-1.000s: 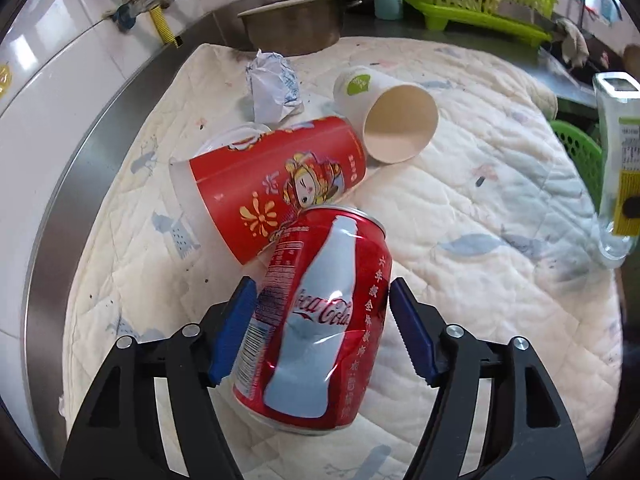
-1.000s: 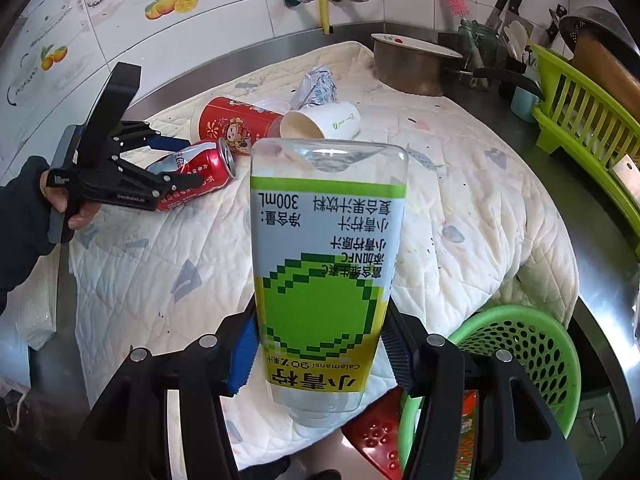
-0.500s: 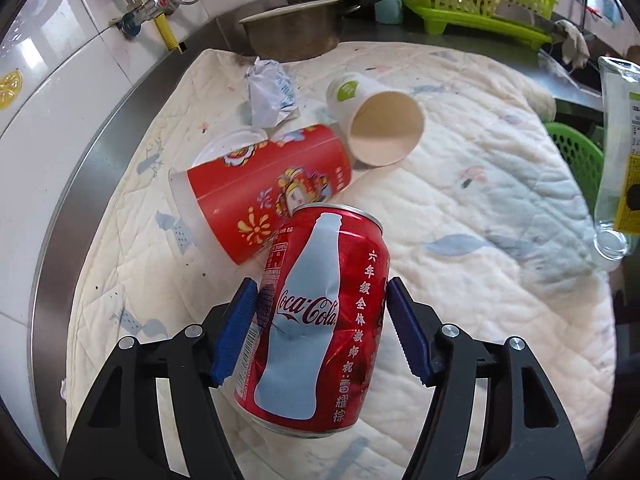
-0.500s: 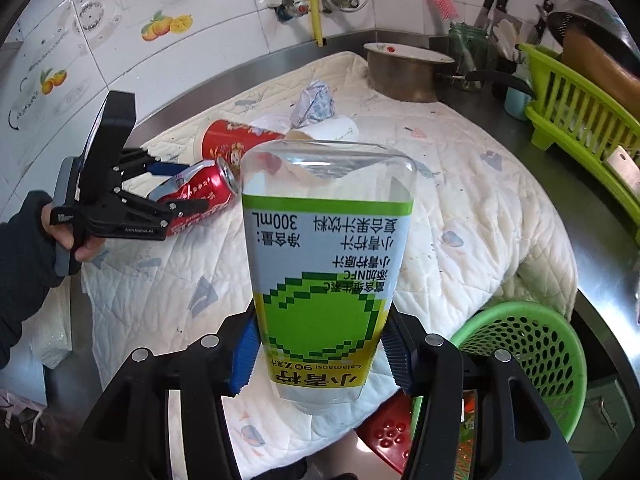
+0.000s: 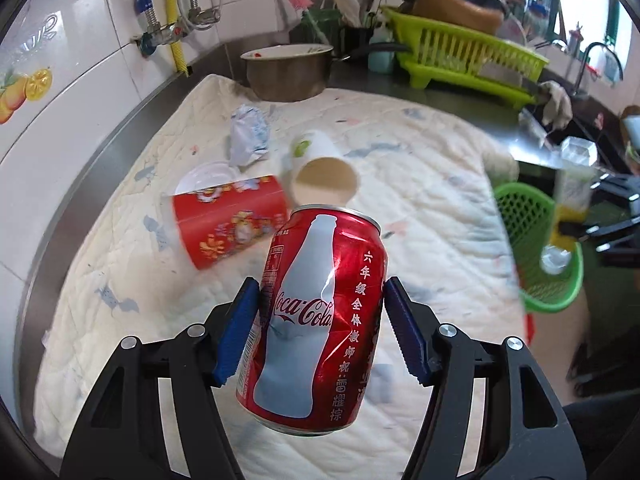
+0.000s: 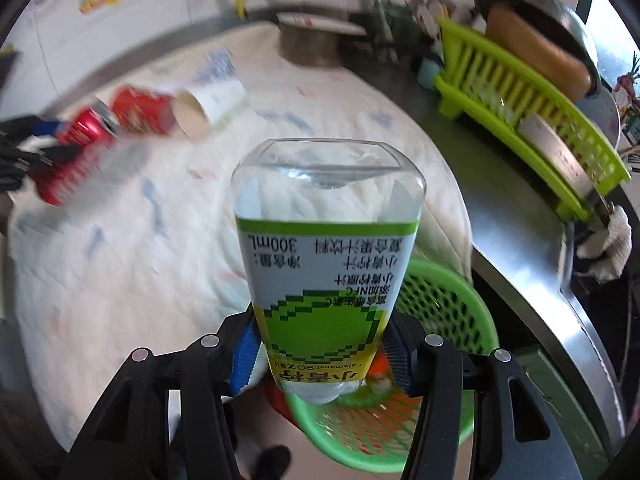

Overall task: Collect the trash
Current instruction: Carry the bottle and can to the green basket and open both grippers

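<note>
Since a second ago the left gripper (image 5: 320, 332) has lifted its Coca-Cola can (image 5: 320, 320) clear of the quilted cloth (image 5: 420, 208), and the right gripper (image 6: 320, 350) has carried the juice bottle (image 6: 326, 268) over the green basket (image 6: 452, 304). Both sets of jaws are clamped on their loads. The bottle hangs neck down, long axis running away from the camera; the can's long axis runs likewise, top end leading. The right gripper should release only once the neck sits inside the rim. The red cup (image 5: 232, 224), paper cup (image 5: 324, 176) and crumpled wrapper (image 5: 248, 136) lie on the cloth beyond.
</note>
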